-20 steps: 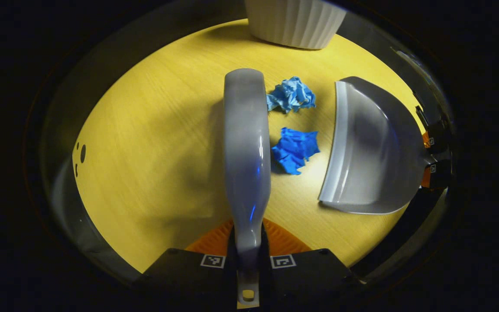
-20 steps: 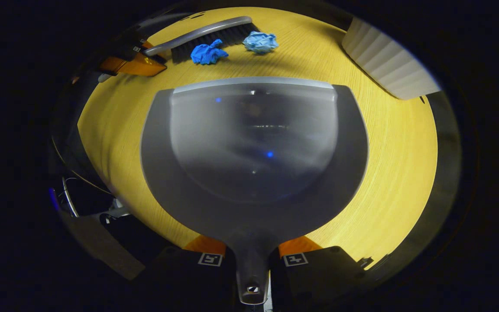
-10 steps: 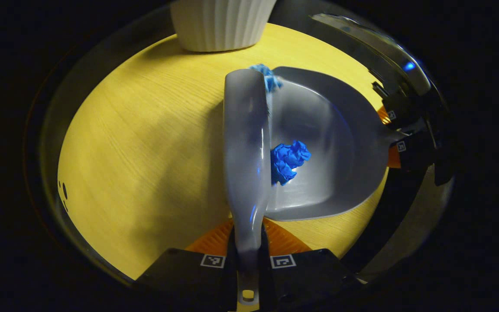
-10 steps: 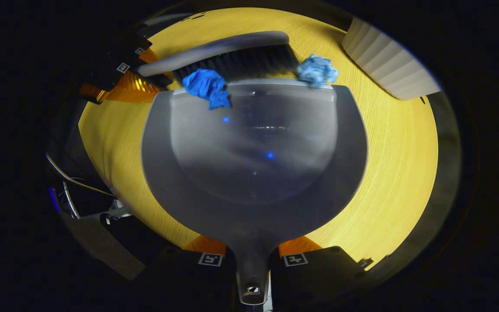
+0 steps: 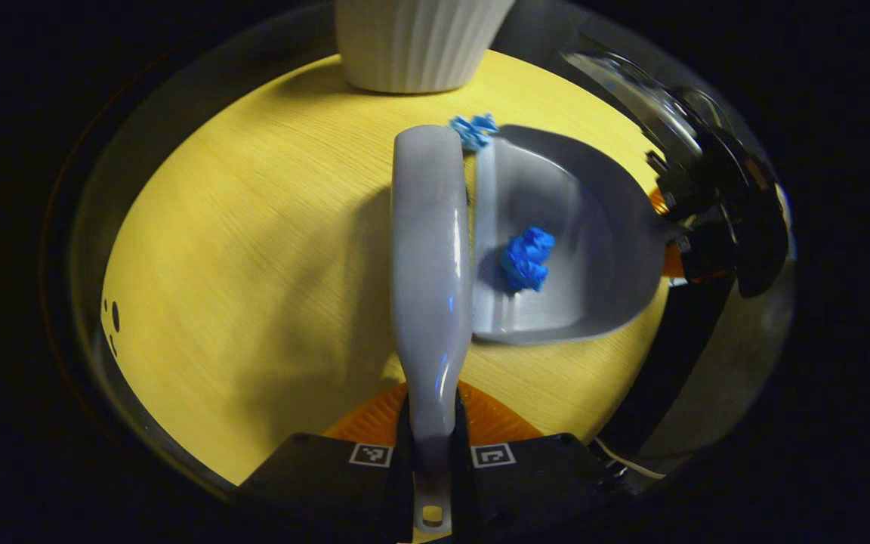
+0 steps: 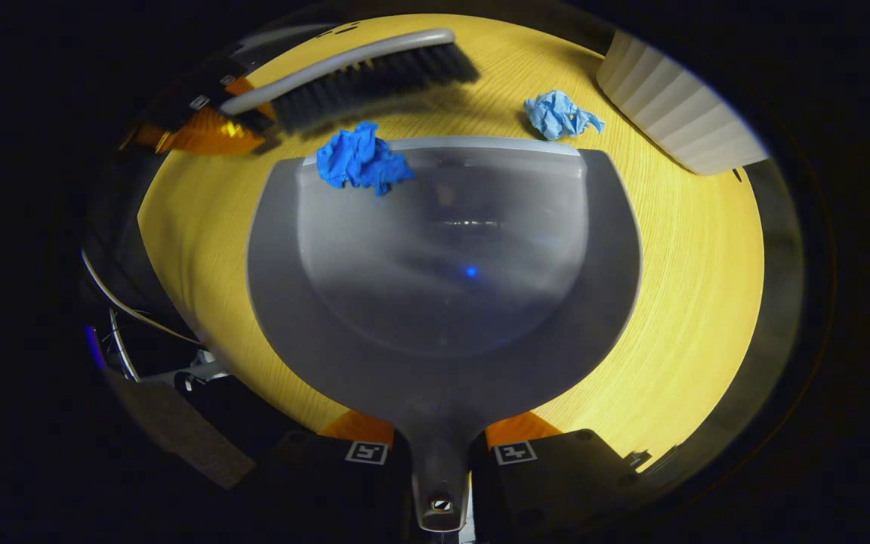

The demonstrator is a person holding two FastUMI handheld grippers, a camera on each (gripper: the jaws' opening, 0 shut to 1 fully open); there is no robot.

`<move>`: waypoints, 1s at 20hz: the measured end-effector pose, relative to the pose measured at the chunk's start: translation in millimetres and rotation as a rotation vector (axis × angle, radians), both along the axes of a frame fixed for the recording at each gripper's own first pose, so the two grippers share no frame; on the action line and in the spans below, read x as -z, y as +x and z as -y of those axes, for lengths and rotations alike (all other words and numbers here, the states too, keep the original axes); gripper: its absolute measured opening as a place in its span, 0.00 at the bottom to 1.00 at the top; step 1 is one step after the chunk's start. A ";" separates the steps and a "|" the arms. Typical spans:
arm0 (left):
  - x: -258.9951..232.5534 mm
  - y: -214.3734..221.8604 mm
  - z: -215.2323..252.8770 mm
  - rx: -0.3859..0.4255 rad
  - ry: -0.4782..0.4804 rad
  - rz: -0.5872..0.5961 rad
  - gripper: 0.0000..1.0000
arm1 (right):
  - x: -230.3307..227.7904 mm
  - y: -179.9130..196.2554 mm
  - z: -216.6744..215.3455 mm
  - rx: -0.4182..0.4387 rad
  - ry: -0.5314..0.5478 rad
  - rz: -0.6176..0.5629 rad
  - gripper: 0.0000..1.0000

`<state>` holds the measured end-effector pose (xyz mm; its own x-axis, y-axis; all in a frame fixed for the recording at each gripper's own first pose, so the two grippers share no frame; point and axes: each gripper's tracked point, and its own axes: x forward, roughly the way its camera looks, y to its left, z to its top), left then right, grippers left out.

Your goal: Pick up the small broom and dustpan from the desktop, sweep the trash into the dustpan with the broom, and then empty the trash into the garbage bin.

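Jaws tight on broom (image 5: 432, 249), dustpan (image 6: 442, 302)

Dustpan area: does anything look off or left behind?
Yes. The light blue paper wad lies on the table just past the dustpan lip, near the white bin; the dark blue wad sits inside.

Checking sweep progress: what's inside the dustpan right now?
One dark blue paper wad sits in the dustpan near its front lip. The lighter blue wad lies on the tabletop, outside the lip. Nothing there looks covered.
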<state>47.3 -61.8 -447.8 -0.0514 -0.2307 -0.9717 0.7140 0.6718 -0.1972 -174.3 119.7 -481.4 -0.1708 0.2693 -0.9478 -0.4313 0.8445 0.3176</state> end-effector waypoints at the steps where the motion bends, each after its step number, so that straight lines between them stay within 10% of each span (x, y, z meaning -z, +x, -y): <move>1: 5.1 13.2 7.3 -0.007 -0.001 0.015 0.23 | 0.3 -0.2 0.6 0.000 -0.001 0.000 0.36; 11: 19.6 61.7 70.6 0.253 0.003 0.035 0.20 | 1.0 -1.6 1.9 0.003 0.000 0.003 0.36; 20: 0.2 -2.2 74.3 0.394 -0.111 -0.134 0.24 | 0.8 -1.0 0.3 -0.001 0.010 0.005 0.36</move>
